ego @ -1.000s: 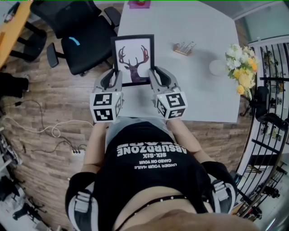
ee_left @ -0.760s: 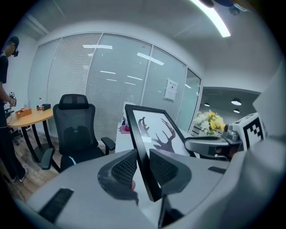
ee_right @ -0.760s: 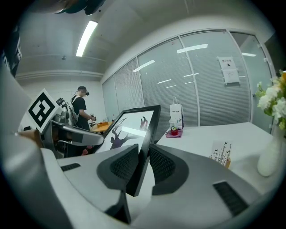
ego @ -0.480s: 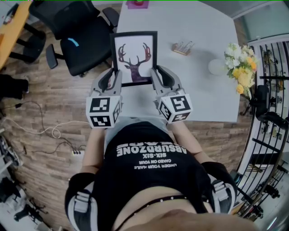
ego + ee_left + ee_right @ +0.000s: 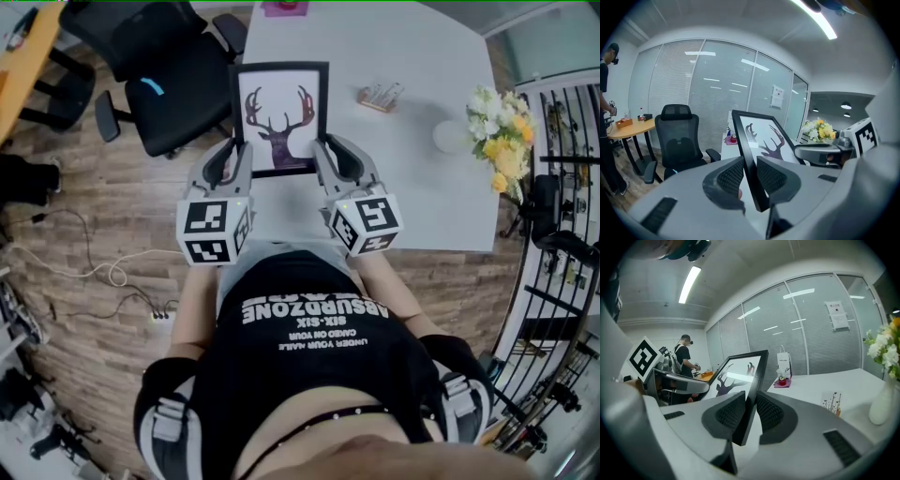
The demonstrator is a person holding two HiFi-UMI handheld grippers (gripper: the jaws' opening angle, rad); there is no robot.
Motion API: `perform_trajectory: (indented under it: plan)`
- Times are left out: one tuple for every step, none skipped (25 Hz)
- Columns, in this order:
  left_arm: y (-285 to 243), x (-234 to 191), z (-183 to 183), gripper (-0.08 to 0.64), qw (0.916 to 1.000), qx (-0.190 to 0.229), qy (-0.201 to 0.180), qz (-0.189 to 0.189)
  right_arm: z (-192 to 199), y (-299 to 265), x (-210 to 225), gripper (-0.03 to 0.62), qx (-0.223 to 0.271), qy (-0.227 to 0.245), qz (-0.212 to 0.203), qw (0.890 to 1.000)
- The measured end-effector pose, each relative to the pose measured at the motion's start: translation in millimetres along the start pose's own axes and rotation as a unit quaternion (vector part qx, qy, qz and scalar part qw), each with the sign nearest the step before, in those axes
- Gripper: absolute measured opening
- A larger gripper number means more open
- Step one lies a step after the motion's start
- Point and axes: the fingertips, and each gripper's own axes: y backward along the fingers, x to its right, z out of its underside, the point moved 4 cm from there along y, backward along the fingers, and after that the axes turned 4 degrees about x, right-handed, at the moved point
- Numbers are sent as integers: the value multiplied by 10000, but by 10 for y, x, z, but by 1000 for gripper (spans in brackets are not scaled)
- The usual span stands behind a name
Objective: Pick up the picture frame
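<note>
The picture frame (image 5: 281, 117), black-edged with a deer-head print, hangs lifted above the white table (image 5: 412, 150), tilted with its top away from me. My left gripper (image 5: 238, 159) is shut on the frame's left edge (image 5: 749, 159). My right gripper (image 5: 322, 157) is shut on the right edge (image 5: 749, 401). Each gripper view shows the black frame bar clamped between ribbed pads, with the deer print (image 5: 766, 140) (image 5: 733, 373) rising beyond.
A black office chair (image 5: 169, 80) stands left of the table. On the table sit a small card holder (image 5: 380, 97), a white vase with flowers (image 5: 497, 136) and a pink item (image 5: 287, 7) at the far edge. A metal rack (image 5: 562, 234) stands right. Cables (image 5: 103, 272) lie on the floor.
Both grippers have risen a little with the frame held between them; the frame looks slightly larger and higher above the table than a second ago.
</note>
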Motion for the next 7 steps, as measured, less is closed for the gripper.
perform_trajectory:
  plan:
    - [1, 2, -4, 98, 10000, 5, 1, 3, -2, 2, 0, 89, -1, -7, 3, 10000]
    - [3, 2, -11, 98, 10000, 12, -3, 7, -5, 3, -2, 89, 0, -10, 6, 10000]
    - [4, 1, -19, 98, 10000, 20, -9, 10, -9, 4, -4, 89, 1, -13, 9, 10000]
    - [5, -2, -26, 98, 10000, 26, -14, 15, -12, 5, -8, 89, 3, -16, 11, 10000]
    - [6, -3, -32, 98, 10000, 28, -17, 20, -15, 5, -11, 89, 4, -19, 14, 10000]
    - [7, -5, -37, 98, 10000, 30, -20, 26, -18, 6, -13, 89, 6, -22, 17, 10000]
    - [8, -6, -41, 98, 10000, 30, -23, 32, -20, 7, -15, 89, 7, -25, 20, 10000]
